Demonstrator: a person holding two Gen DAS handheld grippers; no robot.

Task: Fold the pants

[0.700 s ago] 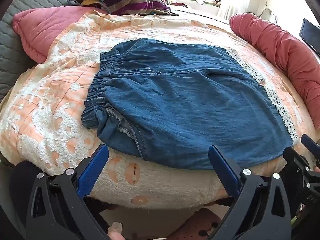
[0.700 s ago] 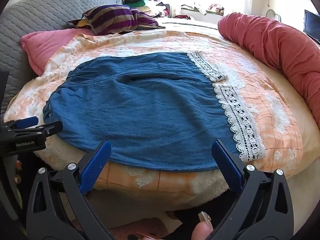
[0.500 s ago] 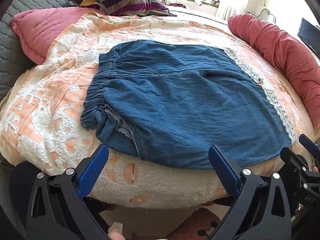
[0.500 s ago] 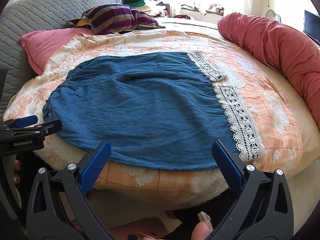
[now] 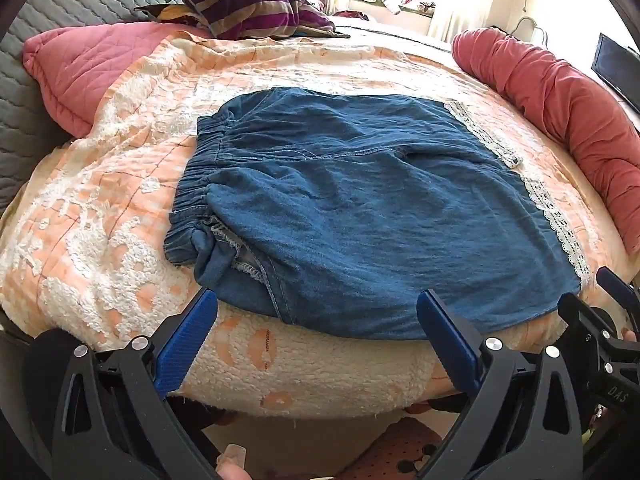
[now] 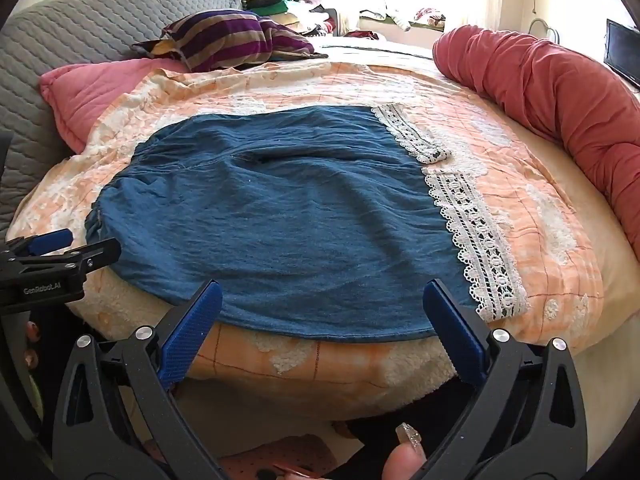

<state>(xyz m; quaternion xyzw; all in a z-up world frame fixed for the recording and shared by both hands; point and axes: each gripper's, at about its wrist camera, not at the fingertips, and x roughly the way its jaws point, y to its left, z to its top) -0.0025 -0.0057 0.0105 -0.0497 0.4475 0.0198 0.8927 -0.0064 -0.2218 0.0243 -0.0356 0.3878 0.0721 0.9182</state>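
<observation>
Item: blue pants [image 5: 360, 208], flat on the bed [image 5: 120, 184], near edge at the bedside; both claws empty.

I hold the left claw [image 5: 316, 336] and right claw [image 6: 324, 328] wide open just short of the near hem, gripping nothing. Risks, as I judge them: a pad pinching the orange quilt [image 6: 540, 208] along with the denim; the bunched waistband [image 5: 196, 200] folding crooked; the lace cuff [image 6: 480, 240] snagging on a finger. Containers: none in view. Beyond: pink pillow [image 5: 80, 72], striped cushion [image 5: 248, 8], red bolster [image 6: 560, 92].
</observation>
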